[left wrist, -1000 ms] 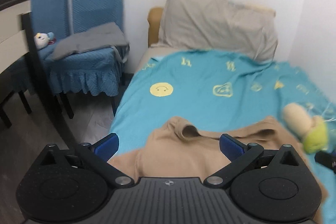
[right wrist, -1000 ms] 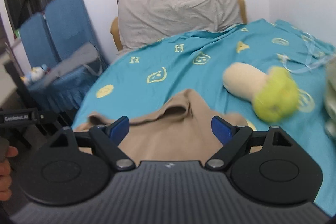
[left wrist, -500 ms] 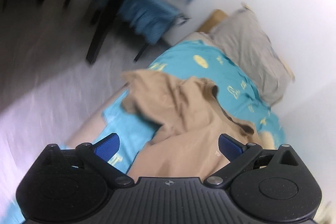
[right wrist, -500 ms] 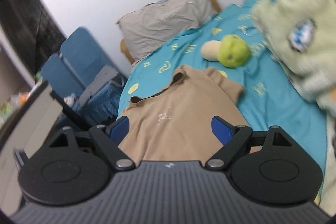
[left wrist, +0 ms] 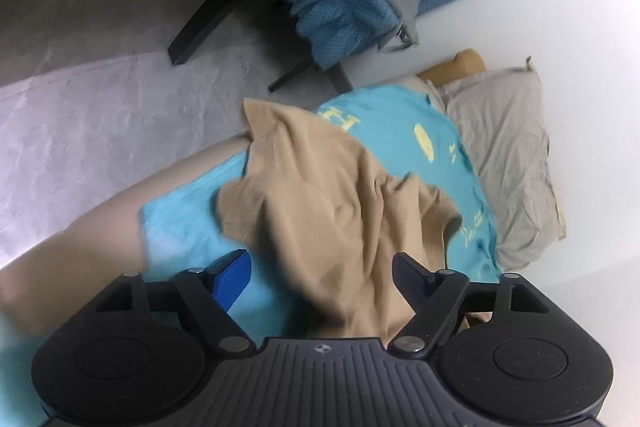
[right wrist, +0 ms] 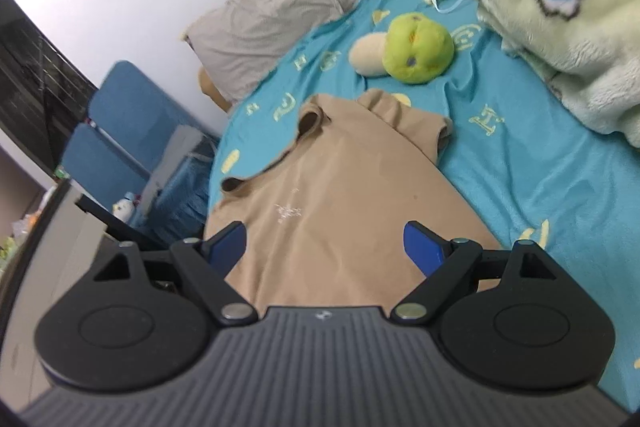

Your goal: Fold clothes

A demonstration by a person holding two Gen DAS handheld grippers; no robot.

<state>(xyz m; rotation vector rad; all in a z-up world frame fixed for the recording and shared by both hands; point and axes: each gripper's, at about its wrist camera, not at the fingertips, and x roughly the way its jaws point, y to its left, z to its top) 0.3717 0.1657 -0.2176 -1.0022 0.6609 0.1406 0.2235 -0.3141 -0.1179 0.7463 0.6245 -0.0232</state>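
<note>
The left gripper [left wrist: 320, 277], jaws just narrowing around bunched cloth but not yet pinching, and the right gripper [right wrist: 325, 247], spread wide and empty, hover over the tan short-sleeved knit shirt [right wrist: 336, 195] lying on the turquoise patterned bedspread [right wrist: 520, 163]. Best to catch one layer at the hem.

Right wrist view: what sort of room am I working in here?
Most likely a bedroom: a bed with a teal sheet and grey pillow, plush toys on it, and the tan shirt spread out for folding.
</note>
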